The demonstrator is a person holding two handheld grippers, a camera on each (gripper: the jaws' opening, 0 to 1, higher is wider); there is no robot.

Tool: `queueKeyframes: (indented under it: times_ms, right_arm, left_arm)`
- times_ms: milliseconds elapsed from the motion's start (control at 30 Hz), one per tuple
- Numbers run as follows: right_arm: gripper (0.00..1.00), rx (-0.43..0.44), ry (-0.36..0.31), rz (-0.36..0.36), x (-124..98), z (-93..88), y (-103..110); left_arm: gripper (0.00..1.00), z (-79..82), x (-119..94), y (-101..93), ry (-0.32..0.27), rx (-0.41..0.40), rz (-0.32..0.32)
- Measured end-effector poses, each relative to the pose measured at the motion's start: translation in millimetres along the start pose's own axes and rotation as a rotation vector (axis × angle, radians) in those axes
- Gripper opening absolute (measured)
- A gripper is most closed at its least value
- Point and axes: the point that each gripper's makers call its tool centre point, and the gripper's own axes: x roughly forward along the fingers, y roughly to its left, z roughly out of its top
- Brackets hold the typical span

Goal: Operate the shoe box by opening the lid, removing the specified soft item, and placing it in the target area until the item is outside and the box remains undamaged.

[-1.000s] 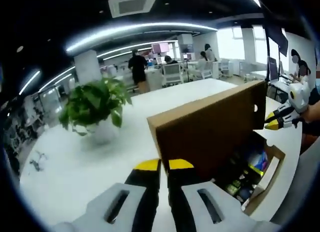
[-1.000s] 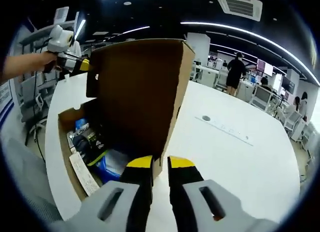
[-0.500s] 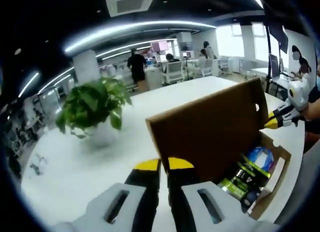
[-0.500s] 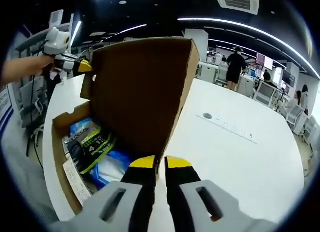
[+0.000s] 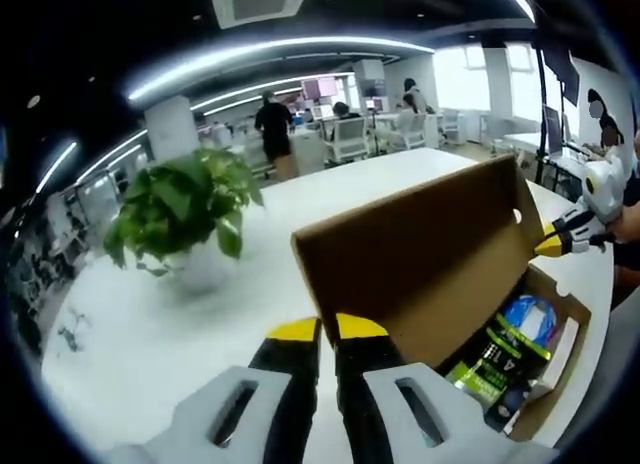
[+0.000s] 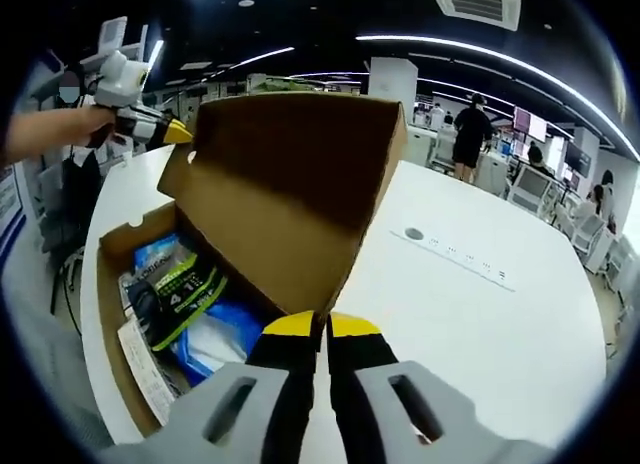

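A brown cardboard shoe box [image 5: 556, 389] stands open on the white table [image 5: 130, 334], its lid [image 5: 420, 254] raised and tilted back. My left gripper [image 5: 327, 329] is shut on one lid corner. The right gripper [image 5: 556, 244] pinches the far corner. In the right gripper view my right gripper [image 6: 325, 325] is shut on the near corner of the lid [image 6: 290, 184], and the left gripper [image 6: 160, 132] holds the other. Inside the box [image 6: 105, 314] lie a green-and-black pack [image 6: 180, 289], a blue-and-white soft bag [image 6: 215, 336] and a paper slip [image 6: 145, 364].
A potted green plant [image 5: 180, 209] stands on the table to the left of the box. A small round disc [image 6: 412, 234] is set in the table [image 6: 480, 314] beyond the lid. Office desks, chairs and people fill the background.
The lid has swung further back and open between both grippers, so more of the box's inside shows. Both grippers keep their hold on the lid corners.
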Motion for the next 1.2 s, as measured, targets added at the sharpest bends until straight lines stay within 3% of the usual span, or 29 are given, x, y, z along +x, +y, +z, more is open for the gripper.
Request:
queueKeyframes:
  times_ms: [167,267,633,1200]
  right_arm:
    - [0.01,0.009,0.010,-0.001,2.0,0.3,-1.9]
    - [0.01,0.004,0.015,-0.002,3.0,0.8,-2.2]
    - [0.01,0.014,0.034,-0.001,8.7,1.4,-5.8]
    - [0.01,0.059,0.078,0.004,14.2,1.1,-8.9]
  left_arm:
    - [0.03,-3.5,6.7,0.9,0.010,-0.008,-0.006]
    - [0.03,-14.7,11.3,-2.0,0.043,-0.005,-0.015]
    - [0.02,-44.3,11.4,-9.5,0.075,-0.069,-0.028]
    - [0.02,-65.6,4.2,-17.2,0.104,-0.118,-0.030]
